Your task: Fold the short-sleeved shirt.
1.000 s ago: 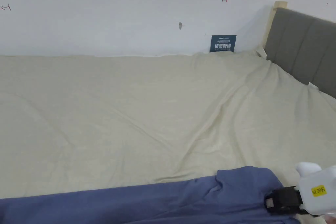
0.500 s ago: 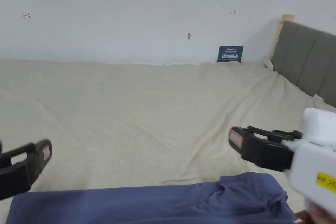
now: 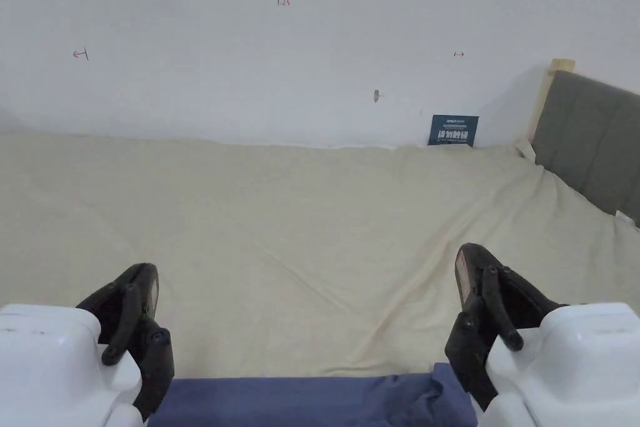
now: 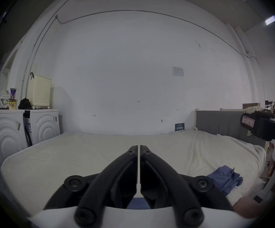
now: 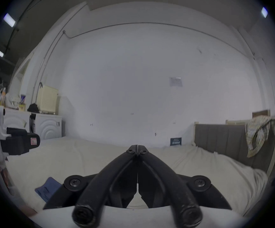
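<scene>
A blue shirt (image 3: 312,400) lies as a long strip along the near edge of the cream bed sheet (image 3: 300,228). Its bunched end (image 4: 224,180) shows in the left gripper view, and a corner (image 5: 48,188) in the right gripper view. My left gripper (image 3: 147,281) hovers above the shirt's left end, jaws shut with nothing between them (image 4: 138,147). Above the shirt's right end my right gripper (image 3: 465,262) is raised, also shut and empty (image 5: 138,146). Both point toward the far wall.
A grey padded headboard (image 3: 587,134) stands at the bed's right end. A small dark sign (image 3: 453,130) leans against the white wall. White appliances (image 4: 18,129) with a cream basket (image 4: 39,91) and clutter sit left of the bed.
Both grippers have risen off the shirt and come up in front of me, empty. The head camera has tilted up, so the shirt sits lower in the picture.
</scene>
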Tool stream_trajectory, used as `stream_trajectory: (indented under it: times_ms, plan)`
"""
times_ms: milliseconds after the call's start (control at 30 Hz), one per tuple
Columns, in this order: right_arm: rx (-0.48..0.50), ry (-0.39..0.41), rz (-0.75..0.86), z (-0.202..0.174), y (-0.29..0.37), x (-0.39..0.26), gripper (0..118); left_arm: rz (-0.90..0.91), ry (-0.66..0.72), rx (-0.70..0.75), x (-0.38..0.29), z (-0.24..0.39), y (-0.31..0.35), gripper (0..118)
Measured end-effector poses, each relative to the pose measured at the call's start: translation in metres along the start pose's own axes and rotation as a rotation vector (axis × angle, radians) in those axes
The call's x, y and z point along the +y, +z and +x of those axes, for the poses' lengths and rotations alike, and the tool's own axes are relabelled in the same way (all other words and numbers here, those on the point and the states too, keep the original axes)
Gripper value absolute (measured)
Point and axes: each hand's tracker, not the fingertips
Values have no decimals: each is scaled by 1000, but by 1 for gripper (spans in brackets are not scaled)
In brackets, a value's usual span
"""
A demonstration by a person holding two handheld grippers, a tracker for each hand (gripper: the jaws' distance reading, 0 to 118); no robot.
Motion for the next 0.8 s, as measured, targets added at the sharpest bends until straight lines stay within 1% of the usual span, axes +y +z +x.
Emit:
stream_trajectory:
  times_ms: [33, 67, 267, 333, 400, 467, 533, 567, 600, 633, 667, 700, 733, 800]
  plan:
    - [5, 20, 3, -1, 0, 1, 0, -2, -7, 6, -1, 0, 1, 2]
    - [6, 21, 4, -6, 4, -3, 0, 1, -7, 10, -1, 0, 1, 2]
    - [14, 3, -7, -6, -1, 0, 0, -13, -6, 39, 3, -12, 1, 0]
    - [21, -5, -32, -2, -1, 0, 0, -60, 20, 43, 12, -33, -6, 0]
    - [29, -16, -62, 3, -4, 2, 0, -183, 94, 18, 25, -75, -22, 0]
    - [32, -15, -85, 11, -2, -1, 0, -416, 235, -93, 26, -128, -50, 0]
    - [14, -5, -118, 13, -4, -4, 0, -692, 484, -257, 3, -181, -80, 0]
    - [18, -19, -143, 15, -6, -5, 0, -812, 655, -285, -18, -205, -91, 0]
    - [31, -49, -180, 18, -7, -9, 0, -874, 797, -336, -42, -229, -100, 0]
    - [32, -65, -205, 18, -10, -11, 0, -936, 854, -359, -55, -239, -104, 0]
    - [27, -77, -232, 17, -13, -14, 0, -977, 843, -363, -73, -252, -109, 6]
    - [24, -84, -251, 17, -15, -16, 0, -1015, 829, -369, -86, -260, -112, 37]
    - [19, -79, -263, 15, -17, -18, 0, -1043, 783, -356, -96, -265, -113, 52]
    - [7, -47, -284, 7, -21, -24, 0, -1091, 800, -403, -120, -273, -118, 83]
